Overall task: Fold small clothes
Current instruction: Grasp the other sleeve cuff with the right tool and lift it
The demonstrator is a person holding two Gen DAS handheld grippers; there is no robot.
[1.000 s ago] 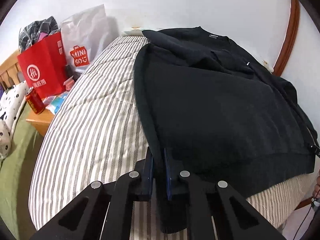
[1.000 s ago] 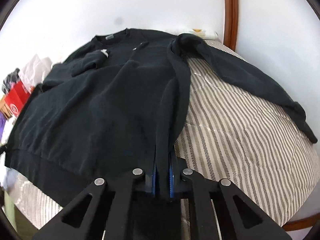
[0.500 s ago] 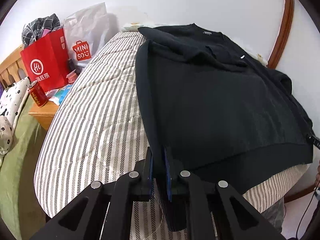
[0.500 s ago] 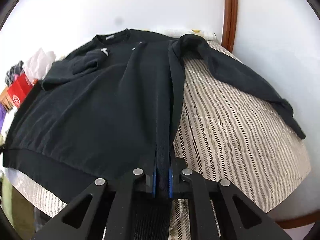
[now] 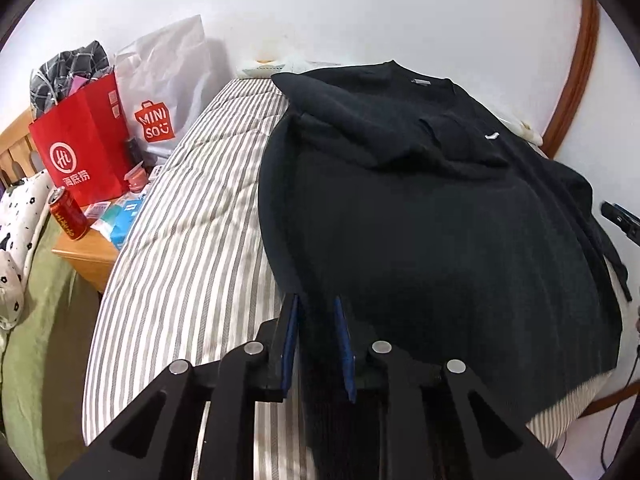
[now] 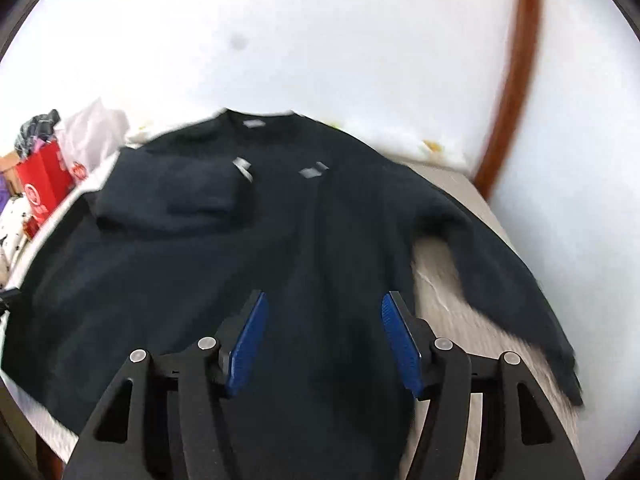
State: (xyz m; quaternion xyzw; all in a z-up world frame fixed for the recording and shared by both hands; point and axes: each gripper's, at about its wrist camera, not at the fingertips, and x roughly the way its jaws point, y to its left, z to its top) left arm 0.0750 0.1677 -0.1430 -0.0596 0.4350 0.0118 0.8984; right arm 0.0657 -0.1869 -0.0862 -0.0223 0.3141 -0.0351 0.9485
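Black knit sweater (image 5: 432,240) is spread over the striped bedcover (image 5: 188,240), collar toward 12 o'clock. In the left wrist view, the left gripper (image 5: 316,344) is parted slightly, its jaws just opened, the hem between the pads. In the blurred right wrist view, the right gripper (image 6: 322,344) is spread wide, just opened, above the cloth.

From my left claw's camera I read "MINI SO" in white on a red bag-shaped logo printed on the white plastic bag (image 5: 168,80), far left beside the bed. Just left of it, my view catches the red paper bag (image 5: 86,144) with a white circled "Hi" mark; the white characters beneath are too small for me to read. The writing on the red can (image 5: 68,214) is illegible.
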